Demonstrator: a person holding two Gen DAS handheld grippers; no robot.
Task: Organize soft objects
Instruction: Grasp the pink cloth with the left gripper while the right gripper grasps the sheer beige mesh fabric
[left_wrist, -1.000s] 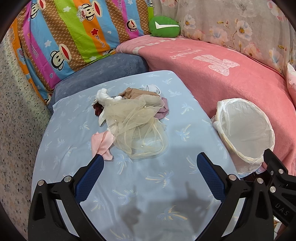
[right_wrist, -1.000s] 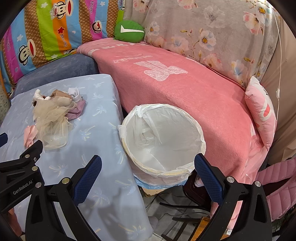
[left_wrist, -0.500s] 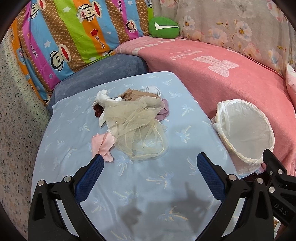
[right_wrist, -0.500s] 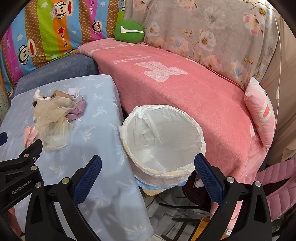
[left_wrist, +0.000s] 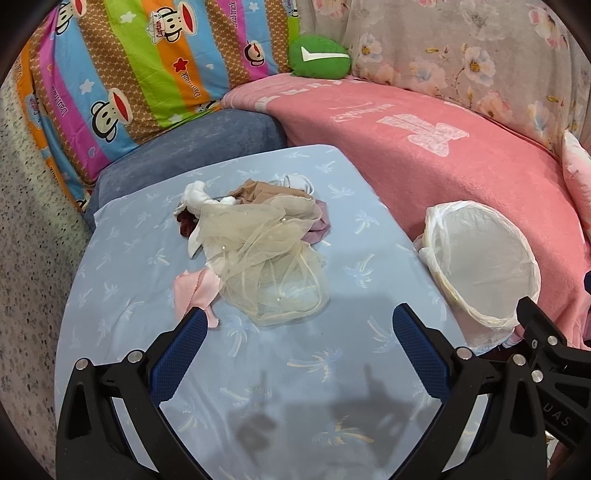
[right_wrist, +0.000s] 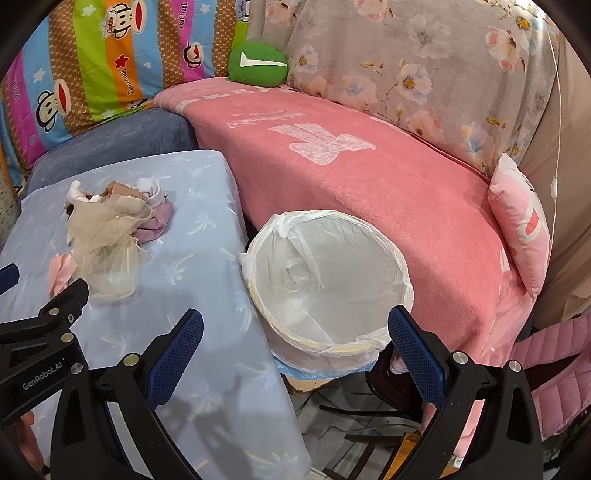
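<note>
L gripper (left_wrist: 295, 332) has crept a bit closer to the cloth pile (left_wrist: 258, 251) on the blue table (left_wrist: 129, 258); both grippers wide apart, holding nothing; R gripper (right_wrist: 295, 332) hangs by the empty bin (right_wrist: 325, 280); grab comes next, prob.

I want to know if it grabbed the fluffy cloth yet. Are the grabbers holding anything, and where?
Nothing is held. The left gripper hangs open above the table, short of the cream tulle. The right gripper is open over the lined bin.

home living room: blanket-draped sofa (right_wrist: 369, 177), cartoon quilt (left_wrist: 122, 70), cloth-covered table (left_wrist: 147, 280).
</note>
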